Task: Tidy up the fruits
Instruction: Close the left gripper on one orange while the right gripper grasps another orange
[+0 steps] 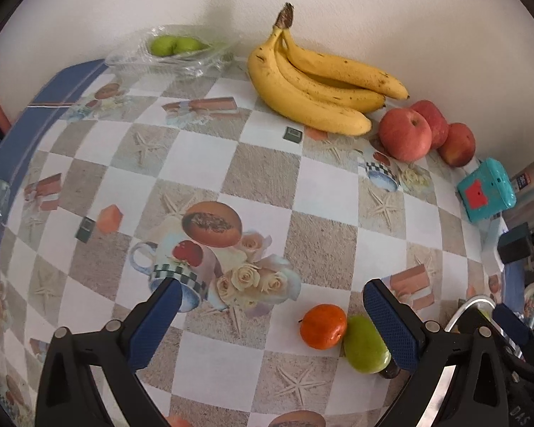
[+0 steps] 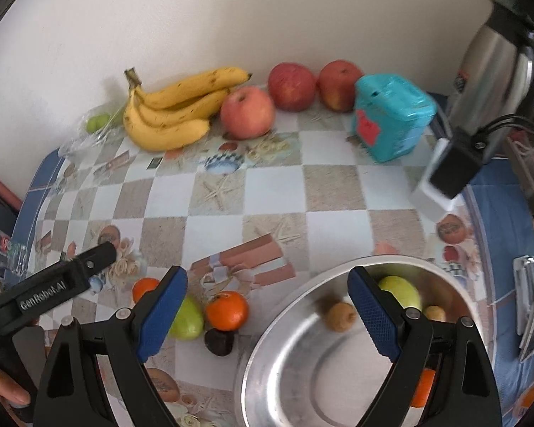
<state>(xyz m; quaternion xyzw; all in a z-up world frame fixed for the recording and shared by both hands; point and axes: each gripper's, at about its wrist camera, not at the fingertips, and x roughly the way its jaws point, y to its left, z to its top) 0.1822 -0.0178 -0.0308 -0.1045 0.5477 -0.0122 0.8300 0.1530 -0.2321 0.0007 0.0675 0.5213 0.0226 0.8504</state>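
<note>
The sorting looks partly done. A metal bowl (image 2: 302, 373) sits at the near right of the worktop (image 2: 338, 192), and it already holds a green fruit (image 2: 402, 290), 2 small brown fruits (image 2: 340, 316) and an orange one (image 2: 422, 388) half hidden behind a finger. Much is left outside it. Just left of the bowl, close together, lie an orange (image 2: 228, 310), a green fruit (image 2: 188, 318) and a dark plum-like fruit (image 2: 219, 341), with a second orange (image 2: 144, 288) a little further left. Against the far wall are a bunch of bananas (image 2: 171, 114) and 3 red apples (image 2: 247, 112), and at the far left a clear plastic tray (image 1: 167, 57) with 2 more green fruits (image 1: 174, 45). The right hand-held gripper (image 2: 267, 315) hangs over the bowl's left rim with its jaws wide and nothing between them. The left hand-held gripper (image 1: 272, 320) is also spread wide and empty, poised above the orange and green fruit near the bowl, and I judge those are the likely next picks. A teal box (image 2: 391, 117) and a steel kettle (image 2: 495, 57) stand at the far right, clear of the fruit.
</note>
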